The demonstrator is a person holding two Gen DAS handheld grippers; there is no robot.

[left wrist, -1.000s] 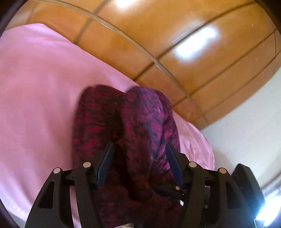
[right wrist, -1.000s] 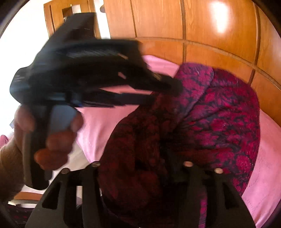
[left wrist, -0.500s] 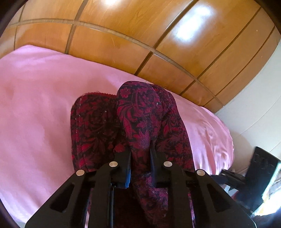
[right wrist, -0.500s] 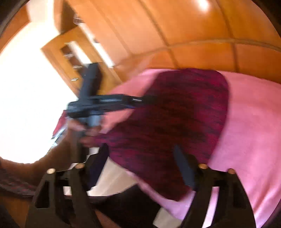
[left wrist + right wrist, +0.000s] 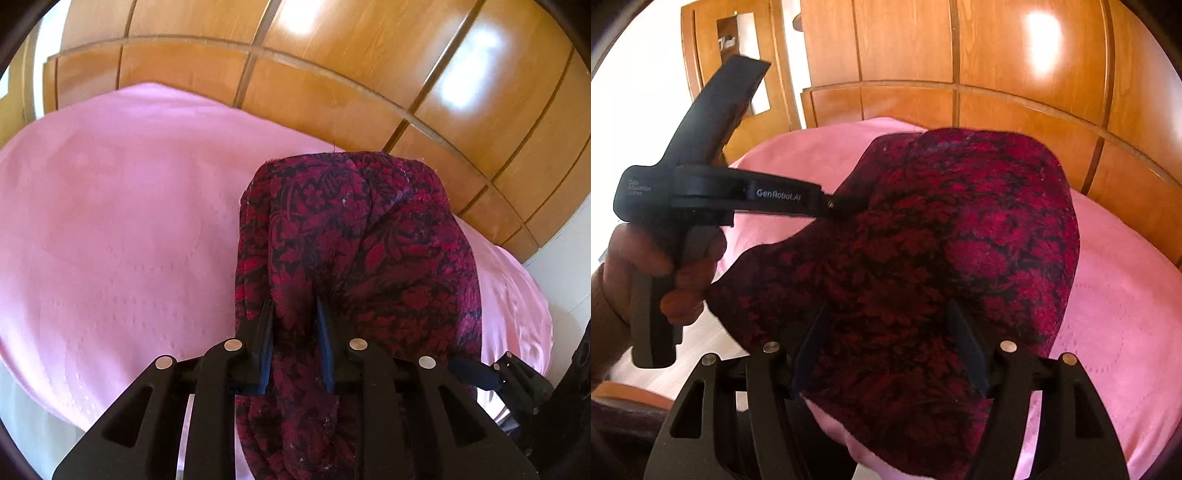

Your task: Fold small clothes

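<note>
A: Pink bedsheet [image 5: 122,229], wooden headboard [image 5: 332,99] behind. Garment [image 5: 354,251] lies bunched on it.

B: Your left gripper [image 5: 293,334] pinches a fold, having just eased slightly; right gripper [image 5: 890,347] straddles cloth, jaws apart, just widening. Folding barely begun.

Both tools are matte black plastic. The left tool [image 5: 293,314] has two thin dark-blue-edged fingers [image 5: 265,332] on angular arms with cut-out slots and round silver rivets [image 5: 233,345]. The right tool [image 5: 890,332] is built the same way. From the right wrist view, the left tool's body shows white "GenRobot.AI" lettering [image 5: 778,194], a small white label [image 5: 639,186], a pistol handle held by a hand [image 5: 661,273] and a brownish sleeve [image 5: 602,314].
</note>
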